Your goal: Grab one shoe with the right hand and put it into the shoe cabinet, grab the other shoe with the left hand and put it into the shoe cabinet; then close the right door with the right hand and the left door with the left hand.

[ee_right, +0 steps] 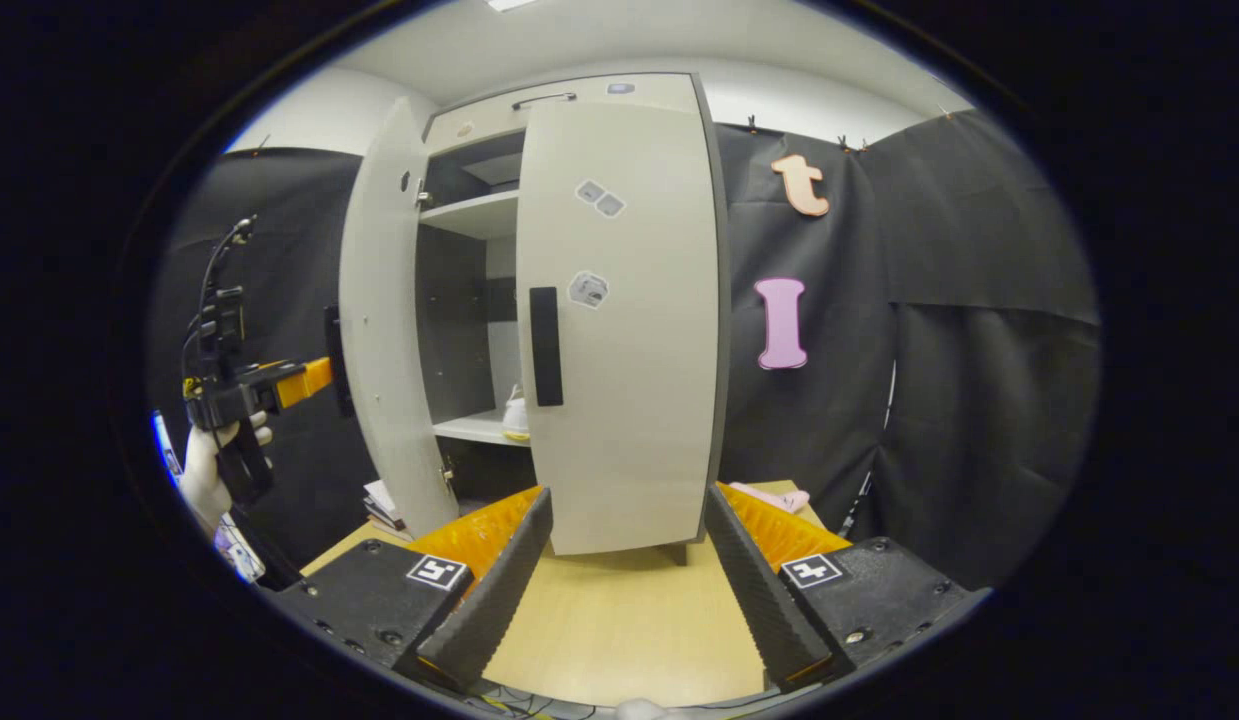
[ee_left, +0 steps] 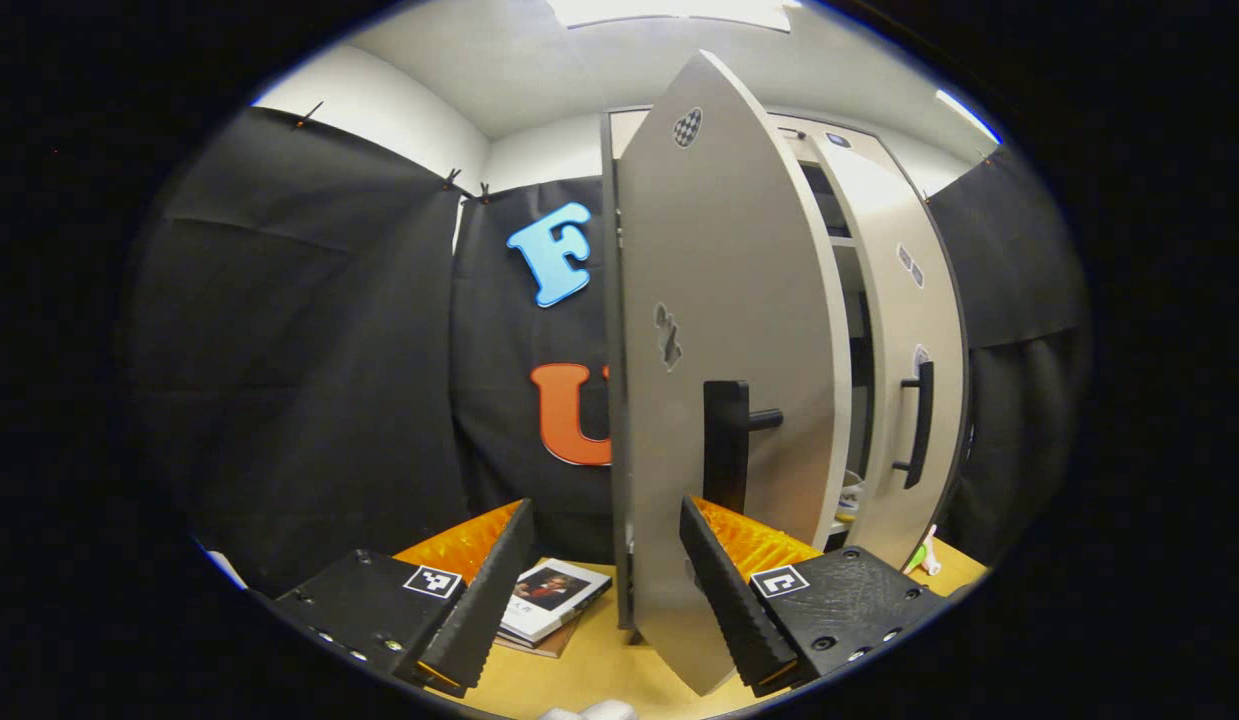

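Shoe on cabinet shelf, 9 o'clock of right door. Right door nearly closed; left door open. Left gripper, right gripper: jaws wide, empty.

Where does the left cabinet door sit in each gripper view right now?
Left gripper view: left door fills the centre, edge-on, handle between the open fingers.
Right gripper view: left door stands ajar, left of centre.
Shared landmark: the right door's black handle.
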